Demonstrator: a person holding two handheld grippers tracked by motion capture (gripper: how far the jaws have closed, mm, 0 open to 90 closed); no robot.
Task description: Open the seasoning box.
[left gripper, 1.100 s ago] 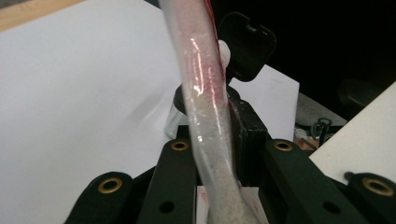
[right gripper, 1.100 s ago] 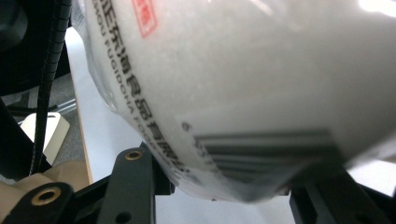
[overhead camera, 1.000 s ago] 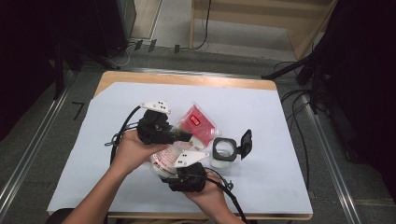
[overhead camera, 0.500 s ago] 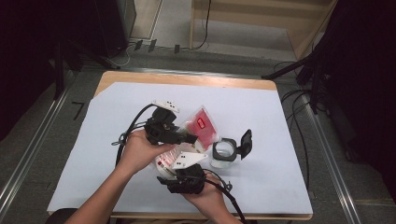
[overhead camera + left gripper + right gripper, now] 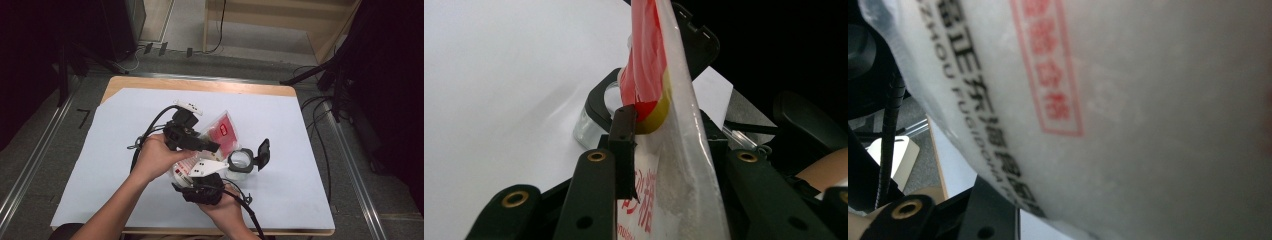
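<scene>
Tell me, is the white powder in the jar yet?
Not yet. Done: the black lid of the jar is flipped open. In hand: the bag of white powder sits between the jaws of the left gripper, which have just been opening, and of the right gripper, which have just been closing. Left: pouring; the jar looks empty.

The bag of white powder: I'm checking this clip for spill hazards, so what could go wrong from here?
The left gripper has just been opening its jaws with the bag of white powder between them, so the bag may slip or sag. The open jar sits close beside it with its lid flipped up; a swinging bag could tip it. Powder might miss the jar's mouth and land on the white sheet.
</scene>
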